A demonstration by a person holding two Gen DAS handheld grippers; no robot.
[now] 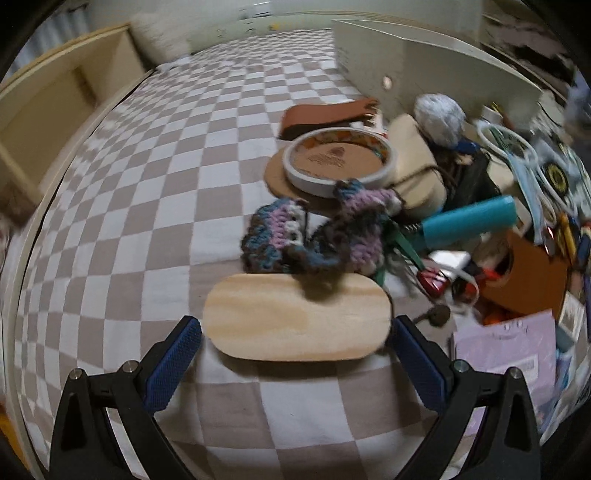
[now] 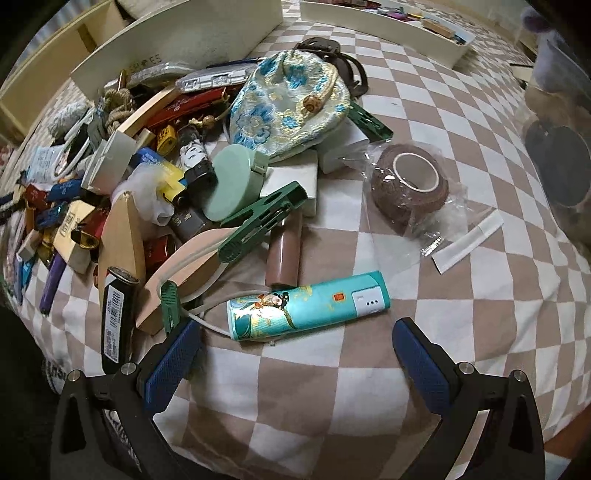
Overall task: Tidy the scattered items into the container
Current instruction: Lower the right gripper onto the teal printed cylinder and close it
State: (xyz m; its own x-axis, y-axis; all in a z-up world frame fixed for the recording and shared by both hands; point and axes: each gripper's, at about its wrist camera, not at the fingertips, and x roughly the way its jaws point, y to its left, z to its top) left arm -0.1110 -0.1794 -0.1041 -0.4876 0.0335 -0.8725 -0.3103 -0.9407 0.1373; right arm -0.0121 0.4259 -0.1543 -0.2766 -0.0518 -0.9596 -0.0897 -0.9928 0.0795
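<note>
In the left wrist view my left gripper (image 1: pixel 295 332) is open, its fingers either side of a pale oval wooden board (image 1: pixel 295 317) lying flat on the checked cloth. A crocheted purple-blue piece (image 1: pixel 314 232) lies across the board's far edge. Behind are a round tape-ring lid (image 1: pixel 338 160) and a white container (image 1: pixel 424 70). In the right wrist view my right gripper (image 2: pixel 297 336) is open just short of a teal decorated tube (image 2: pixel 308 306). The pile of scattered items (image 2: pixel 129 166) lies to the left. A white container (image 2: pixel 192 40) stands behind it.
A wrapped brown tape roll (image 2: pixel 410 184) lies right of the pile, a floral pouch (image 2: pixel 291 103) at its far side. A second white tray (image 2: pixel 391 26) with items stands far back. A wooden bed frame (image 1: pixel 55 103) borders the cloth on the left.
</note>
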